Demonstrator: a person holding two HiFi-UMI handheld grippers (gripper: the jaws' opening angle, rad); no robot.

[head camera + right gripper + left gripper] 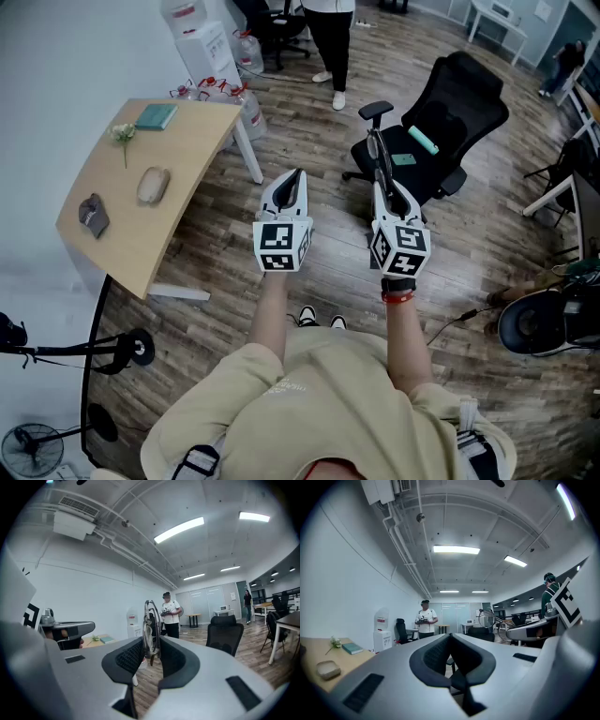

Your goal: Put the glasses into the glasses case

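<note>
My right gripper [383, 190] is shut on a pair of thin-framed glasses [378, 155], which stick out past its tips over the wooden floor. In the right gripper view the glasses [150, 620] stand on edge, pinched between the two dark pads [130, 656]. My left gripper [295, 180] hangs beside it at the same height, shut, with nothing between its jaws. The beige oval glasses case [153, 185] lies closed on the light wooden table [187, 159], well to the left of both grippers. It also shows low at the left in the left gripper view, case [328, 670].
On the table lie a dark object [94, 216], a teal book [156, 116] and a small flower [124, 134]. A black office chair [455, 112] stands just beyond the right gripper. A water dispenser [202, 37] and a standing person [333, 37] are further off.
</note>
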